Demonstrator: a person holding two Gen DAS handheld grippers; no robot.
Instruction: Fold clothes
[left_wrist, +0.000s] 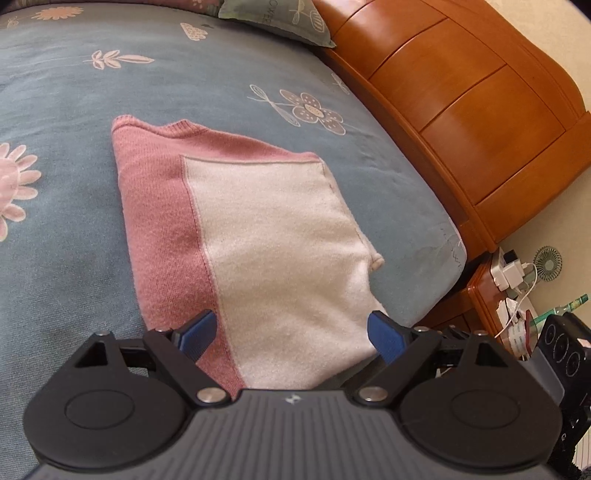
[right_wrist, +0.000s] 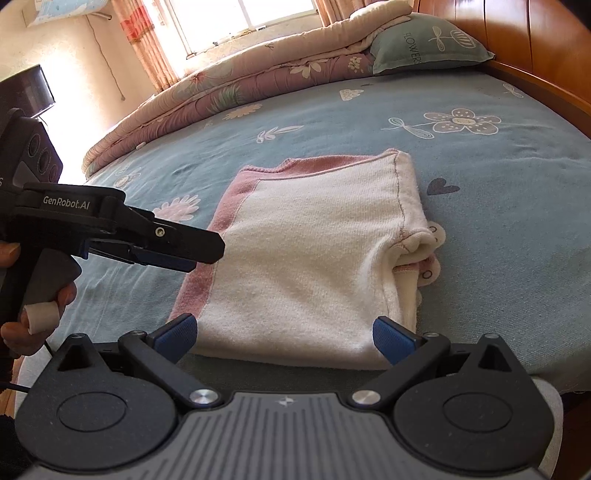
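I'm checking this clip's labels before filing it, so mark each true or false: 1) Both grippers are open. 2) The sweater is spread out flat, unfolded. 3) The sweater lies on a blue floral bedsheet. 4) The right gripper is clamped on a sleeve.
1) Both grippers are open. True: the left gripper and the right gripper show their jaws spread, with nothing between them.
2) False: the pink and white sweater is folded into a compact bundle.
3) True: it lies on the blue floral bedsheet.
4) False: the right gripper grips nothing.
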